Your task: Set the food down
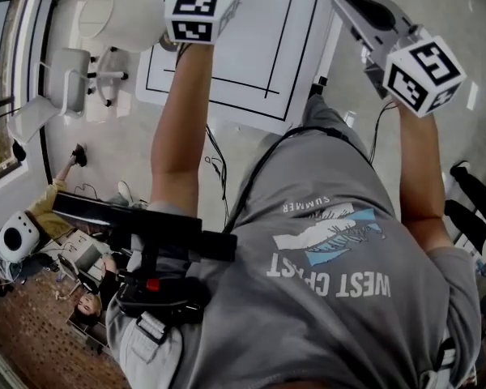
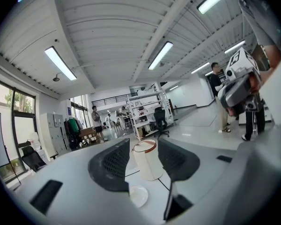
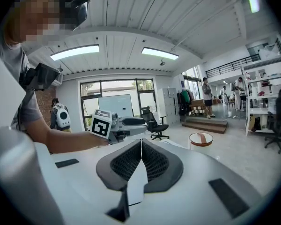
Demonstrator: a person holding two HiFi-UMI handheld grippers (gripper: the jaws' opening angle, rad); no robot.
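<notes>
White table [image 1: 227, 47] with black lines, shelves [image 2: 147, 109] and office chair [image 3: 154, 125] behind. White tub [image 2: 147, 161], brown rim, stands on table, small white disc [image 2: 138, 196] near it. Left gripper [image 2: 144, 146] fingers spread, tub beyond them, untouched. Right gripper [image 3: 141, 144] fingers pressed together, empty.

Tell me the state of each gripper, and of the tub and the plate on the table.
Left gripper: jaws apart, nothing between them.
Right gripper: jaws together, empty.
Tub: upright on the table.
Plate: flat on the table, bare.
</notes>
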